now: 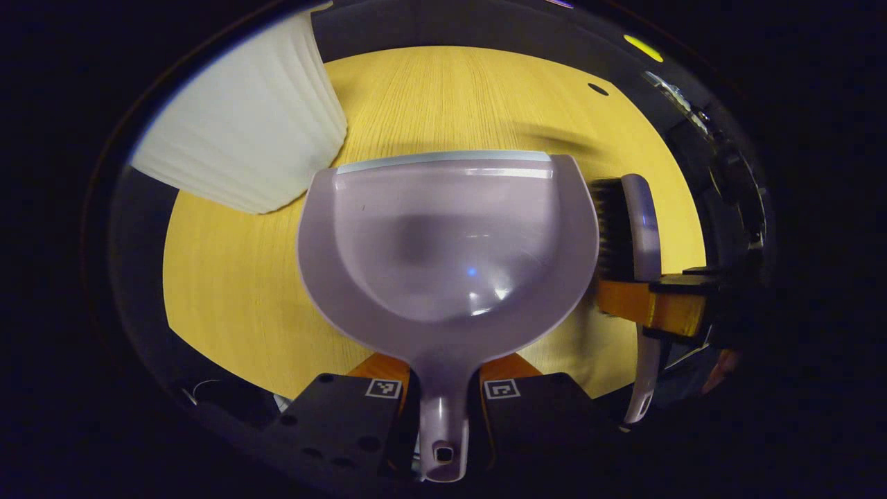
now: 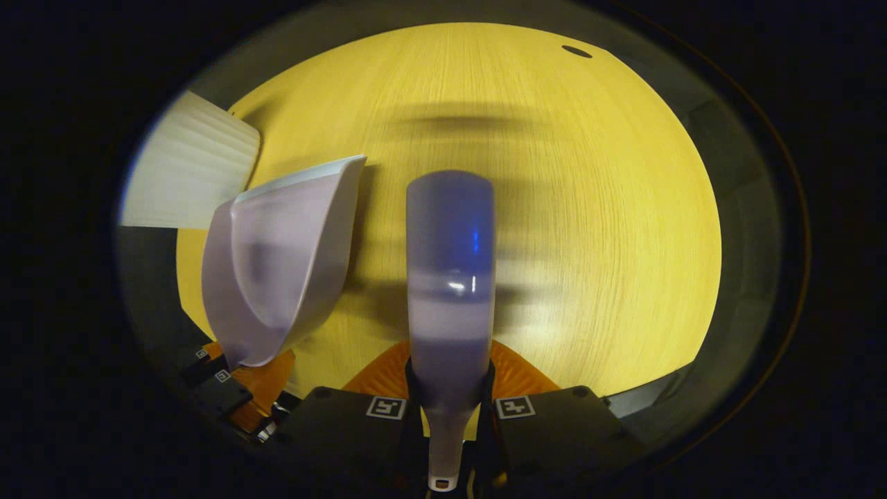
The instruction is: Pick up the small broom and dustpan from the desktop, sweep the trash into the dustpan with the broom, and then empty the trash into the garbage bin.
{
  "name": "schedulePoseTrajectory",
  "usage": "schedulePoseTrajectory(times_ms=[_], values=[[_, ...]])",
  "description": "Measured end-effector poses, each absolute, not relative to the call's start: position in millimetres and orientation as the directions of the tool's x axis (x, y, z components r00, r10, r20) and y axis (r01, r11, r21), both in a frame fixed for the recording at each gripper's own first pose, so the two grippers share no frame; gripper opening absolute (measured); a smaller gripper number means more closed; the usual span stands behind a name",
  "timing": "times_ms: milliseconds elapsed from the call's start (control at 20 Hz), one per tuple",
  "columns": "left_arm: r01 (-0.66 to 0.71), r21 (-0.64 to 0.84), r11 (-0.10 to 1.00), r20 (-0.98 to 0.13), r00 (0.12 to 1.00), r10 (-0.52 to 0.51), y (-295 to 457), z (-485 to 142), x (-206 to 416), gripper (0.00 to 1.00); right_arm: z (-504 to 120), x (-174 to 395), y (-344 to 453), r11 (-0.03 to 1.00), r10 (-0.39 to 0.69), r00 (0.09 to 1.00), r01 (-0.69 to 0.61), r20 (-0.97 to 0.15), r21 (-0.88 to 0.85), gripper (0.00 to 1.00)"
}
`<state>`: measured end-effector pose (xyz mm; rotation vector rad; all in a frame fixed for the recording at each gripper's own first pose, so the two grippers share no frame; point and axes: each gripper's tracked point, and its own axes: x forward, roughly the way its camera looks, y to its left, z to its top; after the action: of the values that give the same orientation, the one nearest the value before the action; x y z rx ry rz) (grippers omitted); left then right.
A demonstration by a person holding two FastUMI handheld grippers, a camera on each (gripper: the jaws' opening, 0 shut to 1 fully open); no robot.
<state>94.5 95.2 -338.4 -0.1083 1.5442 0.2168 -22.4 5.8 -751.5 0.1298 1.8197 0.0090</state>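
A pale lilac dustpan [image 1: 447, 249] hangs above the yellow wooden desktop [image 1: 443, 97], its handle clamped in my left gripper [image 1: 443, 395]. The pan's hollow looks empty. To its right the small broom [image 1: 634, 229], lilac back and dark bristles, is held by my right gripper [image 1: 658, 308]. In the right gripper view the broom's back [image 2: 450, 263] rises straight ahead, its handle pressed between the fingers of my right gripper [image 2: 449, 405]. The dustpan [image 2: 277, 263] shows there at the left, tilted on edge, with my left gripper [image 2: 235, 381] below it.
A white ribbed garbage bin [image 1: 242, 132] stands at the desk's far left corner, also seen as the bin [image 2: 187, 173] at the left of the right gripper view. A small dark hole [image 2: 576, 51] marks the desktop's far right. The desk edge curves round on all sides.
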Motion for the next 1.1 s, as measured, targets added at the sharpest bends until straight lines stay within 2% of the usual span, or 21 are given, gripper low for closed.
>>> schedulePoseTrajectory(times_ms=[150,200,250,300,350,400,450,550,600,650,700,750,800,850,900,950,1100], values=[[-0.183,0.099,0.978,-0.995,-0.039,0.093,99.0,-329.9,94.3,0.27,-756.6,-30.7,-1.7,0.996,0.070,-0.304,0.080,-0.950,0.048,0.33],[-0.162,0.128,0.979,-0.992,-0.044,0.122,100.2,-327.2,98.1,0.28,-754.1,-27.0,-2.4,0.994,0.078,-0.301,0.097,-0.951,0.051,0.26],[-0.149,0.131,0.980,-0.991,-0.057,0.123,99.1,-325.3,98.9,0.28,-752.7,-24.3,-4.1,0.993,0.081,-0.306,0.107,-0.949,0.050,0.33],[-0.153,0.123,0.980,-0.991,-0.066,0.115,99.7,-330.3,95.7,0.28,-750.8,-23.3,-8.0,0.993,0.075,-0.315,0.115,-0.946,0.041,0.27],[-0.151,0.116,0.982,-0.991,-0.087,0.104,99.5,-331.2,92.5,0.28,-748.9,-22.3,-10.8,0.992,0.071,-0.317,0.122,-0.946,0.033,0.34],[-0.146,0.113,0.983,-0.989,-0.107,0.098,99.3,-330.9,91.2,0.30,-746.1,-22.3,-12.5,0.991,0.072,-0.321,0.128,-0.944,0.033,0.36],[-0.145,0.108,0.984,-0.990,-0.111,0.092,98.0,-330.4,91.8,0.28,-743.2,-23.8,-13.7,0.991,0.075,-0.332,0.128,-0.940,0.033,0.36],[-0.130,0.098,0.987,-0.989,-0.124,0.082,97.5,-329.1,91.6,0.30,-736.3,-24.6,-17.4,0.991,0.076,-0.340,0.127,-0.937,0.034,0.40],[-0.124,0.105,0.987,-0.988,-0.125,0.090,97.9,-329.0,92.4,0.32,-732.7,-26.3,-18.4,0.991,0.081,-0.349,0.128,-0.934,0.039,0.35],[-0.109,0.116,0.987,-0.986,-0.129,0.102,99.8,-326.7,93.2,0.36,-727.7,-29.2,-19.8,0.991,0.089,-0.363,0.125,-0.928,0.046,0.42],[-0.089,0.118,0.989,-0.985,-0.136,0.105,100.7,-326.3,92.7,0.54,-723.4,-30.3,-22.9,0.991,0.089,-0.363,0.123,-0.928,0.047,0.43],[-0.072,0.120,0.990,-0.985,-0.134,0.109,101.1,-325.4,93.5,0.65,-718.2,-31.1,-26.0,0.992,0.088,-0.362,0.120,-0.928,0.048,0.44],[-0.064,0.130,0.989,-0.986,-0.117,0.122,103.4,-323.8,96.3,0.77,-713.0,-31.7,-30.0,0.992,0.085,-0.357,0.119,-0.930,0.045,0.51],[-0.067,0.138,0.988,-0.986,-0.103,0.131,104.2,-323.4,98.3,0.83,-706.8,-33.8,-32.9,0.991,0.088,-0.360,0.124,-0.929,0.045,0.44],[-0.075,0.127,0.989,-0.988,-0.096,0.120,101.5,-324.0,97.1,0.85,-700.3,-34.2,-35.2,0.991,0.091,-0.356,0.127,-0.930,0.049,0.52],[-0.084,0.110,0.990,-0.990,-0.094,0.102,97.3,-323.1,96.0,0.84,-693.3,-34.9,-38.9,0.991,0.089,-0.350,0.123,-0.932,0.048,0.52],[-0.075,0.107,0.991,-0.993,-0.061,0.102,95.1,-315.7,93.3,0.85,-685.1,-29.7,-30.8,0.993,0.073,-0.314,0.114,-0.946,0.039,0.98]])
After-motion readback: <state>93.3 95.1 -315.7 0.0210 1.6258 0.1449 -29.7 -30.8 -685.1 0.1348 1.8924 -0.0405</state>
